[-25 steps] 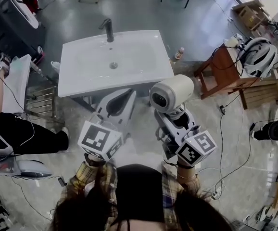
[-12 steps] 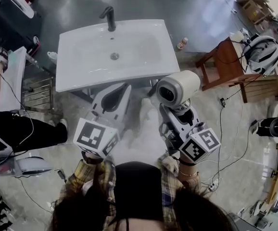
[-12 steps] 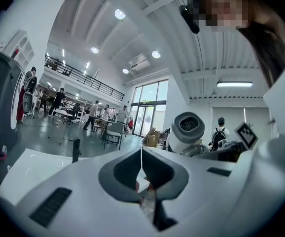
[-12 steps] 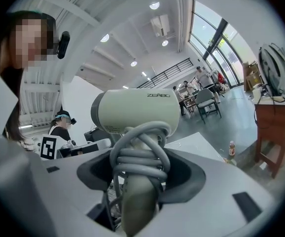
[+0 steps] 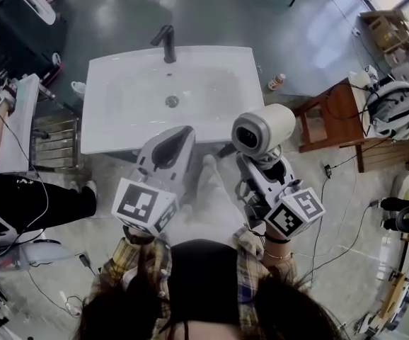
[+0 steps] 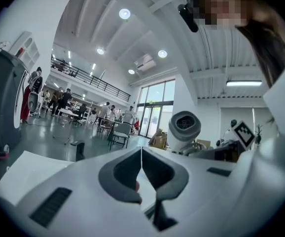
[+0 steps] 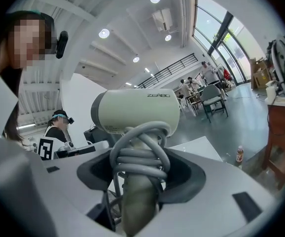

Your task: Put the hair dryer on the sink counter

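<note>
Both grippers have come closer to the sink since a moment ago, so the put-down looks near. On the left, the left gripper pokes over the front edge of the sink counter. Its jaws are pressed together with nothing between them. The flat rim around the bowl is bare, with the faucet at the back. On the right, the right gripper squeezes the handle of the hair dryer, where its cord is wound. The dryer is up in the air by the counter's front right corner, not yet set down. I think it needs to go left and forward. A bottle and a wooden stool sit further right, so that side is tighter.
</note>
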The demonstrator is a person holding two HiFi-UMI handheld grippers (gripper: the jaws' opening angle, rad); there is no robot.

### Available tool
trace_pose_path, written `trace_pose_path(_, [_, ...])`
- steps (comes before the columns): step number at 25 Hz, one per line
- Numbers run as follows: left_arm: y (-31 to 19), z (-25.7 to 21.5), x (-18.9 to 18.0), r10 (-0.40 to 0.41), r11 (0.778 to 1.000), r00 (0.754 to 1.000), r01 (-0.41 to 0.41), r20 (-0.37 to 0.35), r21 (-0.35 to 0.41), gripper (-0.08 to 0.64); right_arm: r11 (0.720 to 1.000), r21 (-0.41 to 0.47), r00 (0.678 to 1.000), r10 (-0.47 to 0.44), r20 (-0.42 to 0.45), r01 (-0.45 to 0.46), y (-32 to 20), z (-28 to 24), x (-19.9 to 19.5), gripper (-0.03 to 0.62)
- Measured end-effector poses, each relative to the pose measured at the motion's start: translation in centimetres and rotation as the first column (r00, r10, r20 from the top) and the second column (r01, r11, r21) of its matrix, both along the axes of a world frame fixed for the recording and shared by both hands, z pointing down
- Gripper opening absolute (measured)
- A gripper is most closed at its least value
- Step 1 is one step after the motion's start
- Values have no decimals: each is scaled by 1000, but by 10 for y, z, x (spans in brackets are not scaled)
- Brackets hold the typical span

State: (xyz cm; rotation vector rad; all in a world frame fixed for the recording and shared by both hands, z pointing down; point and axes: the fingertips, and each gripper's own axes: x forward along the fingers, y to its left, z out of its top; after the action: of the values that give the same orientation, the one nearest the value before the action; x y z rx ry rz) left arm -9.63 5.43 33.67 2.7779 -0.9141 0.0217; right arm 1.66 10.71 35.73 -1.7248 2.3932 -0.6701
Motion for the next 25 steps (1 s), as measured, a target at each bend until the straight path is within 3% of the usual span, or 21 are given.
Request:
trace_pose_path(14, [-132, -16, 91, -83, 997, 996, 83, 13, 12, 18, 995, -13, 995, -102, -9, 102, -140, -9, 88, 276])
trace_pose_path(19, [-161, -15, 118, -113, 992, 993, 111, 23, 57, 18, 991, -9, 990, -137, -15, 137, -172, -5, 119, 276])
trace_pose_path(25, [-180, -6, 141, -145, 988, 988, 142, 46, 58, 18, 981, -23, 981, -195, -13, 195, -200, 1, 140, 276])
